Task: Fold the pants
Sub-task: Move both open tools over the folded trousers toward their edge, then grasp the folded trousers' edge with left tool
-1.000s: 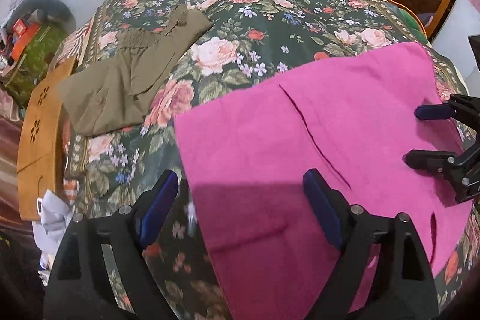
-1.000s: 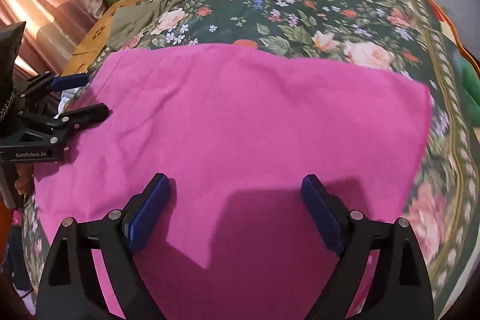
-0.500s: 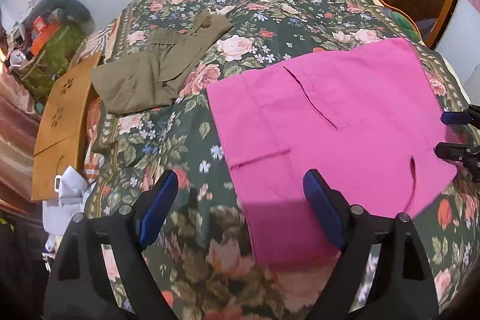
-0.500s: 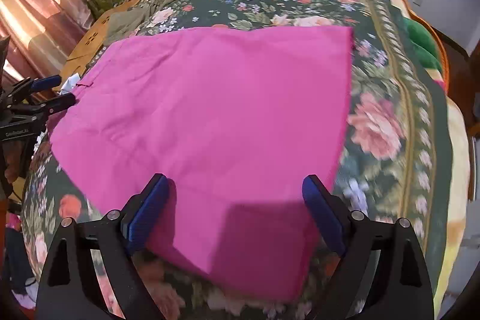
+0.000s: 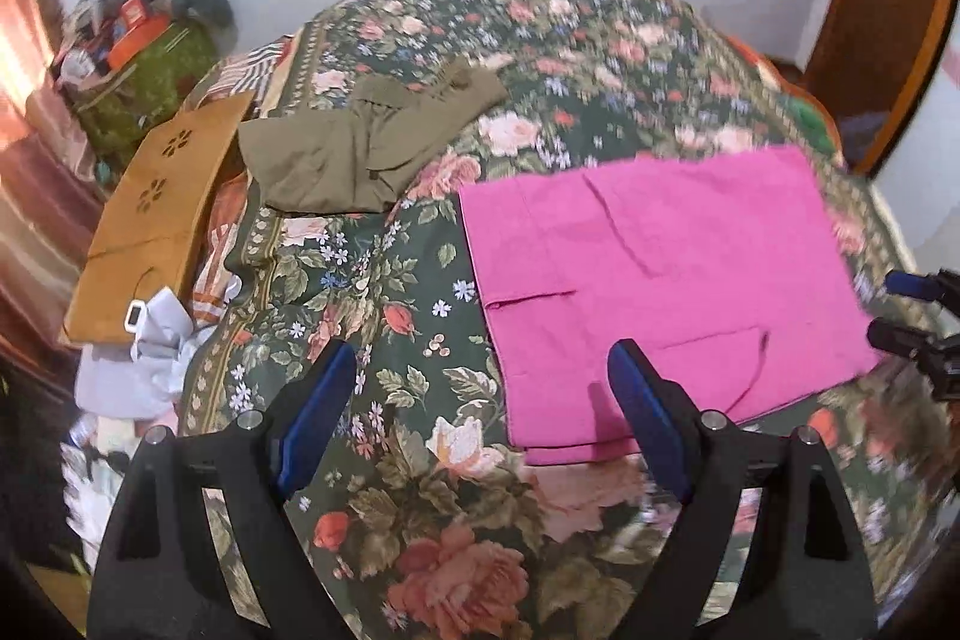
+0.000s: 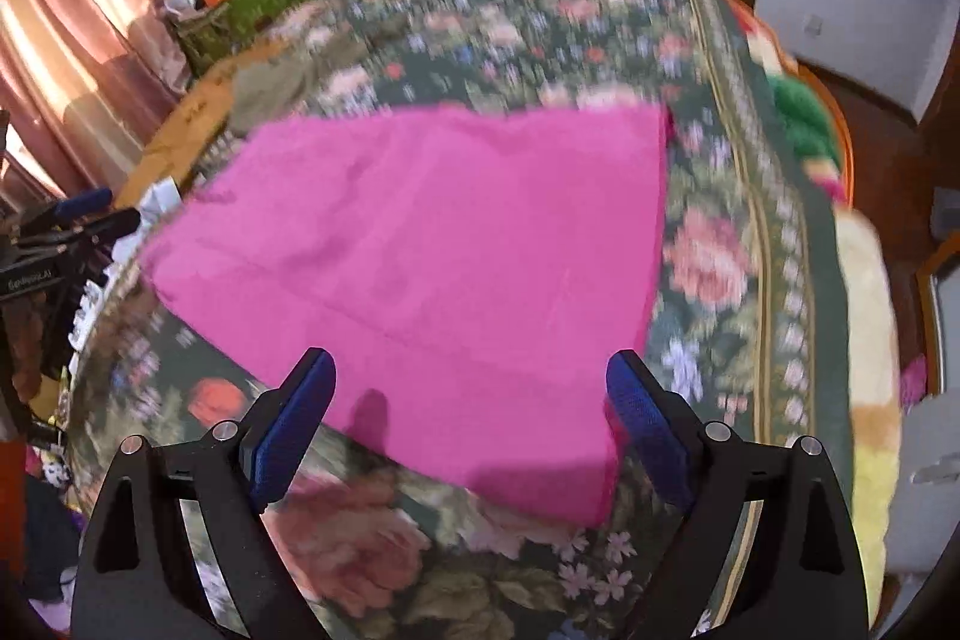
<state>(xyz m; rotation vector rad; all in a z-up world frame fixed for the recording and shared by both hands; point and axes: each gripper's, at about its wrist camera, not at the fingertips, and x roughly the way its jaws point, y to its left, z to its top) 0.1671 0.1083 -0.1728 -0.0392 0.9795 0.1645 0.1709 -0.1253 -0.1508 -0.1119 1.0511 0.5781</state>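
Folded pink pants [image 5: 654, 280] [image 6: 432, 268] lie flat as a rectangle on the floral bedspread [image 5: 432, 490]. Above the bedspread, near the pants' lower left corner, my left gripper [image 5: 480, 412] hangs open with nothing between its blue pads. It also shows at the left edge of the right wrist view, the left gripper [image 6: 96, 211]. Over the near edge of the pants my right gripper [image 6: 471, 412] stands open and empty. In the left wrist view the right gripper [image 5: 900, 307] sits at the far right edge beside the pants.
Olive-green pants [image 5: 360, 142] lie folded further back on the bed. A brown wooden board [image 5: 156, 214] and white cloth [image 5: 150, 340] sit at the bed's left side, with a cluttered green bag [image 5: 144, 70] beyond. A wooden door [image 5: 882, 10] stands at right.
Both grippers have pulled up and back from the pink pants, which now look smaller and further away. The pants lie still and both grippers stay open.
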